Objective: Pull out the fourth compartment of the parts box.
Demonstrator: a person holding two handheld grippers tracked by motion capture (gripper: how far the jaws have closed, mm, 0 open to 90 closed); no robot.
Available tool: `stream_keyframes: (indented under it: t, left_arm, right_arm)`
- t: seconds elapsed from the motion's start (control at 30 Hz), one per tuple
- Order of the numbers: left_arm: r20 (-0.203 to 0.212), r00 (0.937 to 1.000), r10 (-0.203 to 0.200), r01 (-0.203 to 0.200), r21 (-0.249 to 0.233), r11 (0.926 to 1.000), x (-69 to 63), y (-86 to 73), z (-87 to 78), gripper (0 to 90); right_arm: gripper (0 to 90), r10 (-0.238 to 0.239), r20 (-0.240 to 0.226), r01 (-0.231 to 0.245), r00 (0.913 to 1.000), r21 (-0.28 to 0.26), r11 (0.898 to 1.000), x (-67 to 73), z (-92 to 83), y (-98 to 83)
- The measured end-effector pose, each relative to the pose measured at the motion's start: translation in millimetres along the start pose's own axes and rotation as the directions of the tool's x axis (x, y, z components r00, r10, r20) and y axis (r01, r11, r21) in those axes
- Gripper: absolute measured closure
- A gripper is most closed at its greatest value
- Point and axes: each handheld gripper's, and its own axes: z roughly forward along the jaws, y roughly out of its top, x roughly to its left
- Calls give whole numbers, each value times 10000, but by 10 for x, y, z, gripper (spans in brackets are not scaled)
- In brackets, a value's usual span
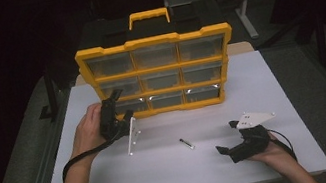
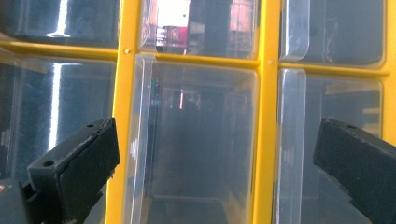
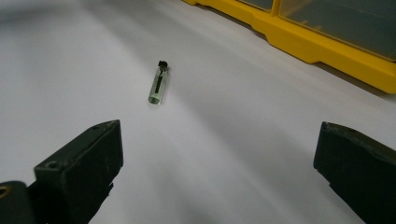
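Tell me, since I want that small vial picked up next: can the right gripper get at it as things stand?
Probably yes. The right gripper is open and aimed at the vial, which lies alone on bare table ahead of its jaws, apart from the yellow organizer.

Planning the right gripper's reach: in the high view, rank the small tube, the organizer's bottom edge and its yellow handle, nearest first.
From the right gripper:
1. small tube, on the table to its left.
2. organizer's bottom edge, beyond the tube.
3. yellow handle, at the organizer's top, farthest back.
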Motion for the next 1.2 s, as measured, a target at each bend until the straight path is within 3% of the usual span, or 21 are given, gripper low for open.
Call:
stream_keyframes:
  t: [0.7, 1.1, 1.2]
  left_arm:
    - [-152, 9999, 9, -8, 103, 9999, 151, -58, 48, 66]
    - [-274, 9996, 53, -42, 392, 9992, 193, -85, 80, 80]
    - [-349, 9994, 28, -16, 330, 9995, 210, -89, 79, 133]
  right_arm:
    - [9, -12, -12, 12, 10000, -23, 10000, -13, -6, -2]
    - [9, 27, -13, -27, 10000, -31, 10000, -15, -7, -1]
    - [9, 35, -15, -35, 10000, -31, 10000, -14, -6, -1]
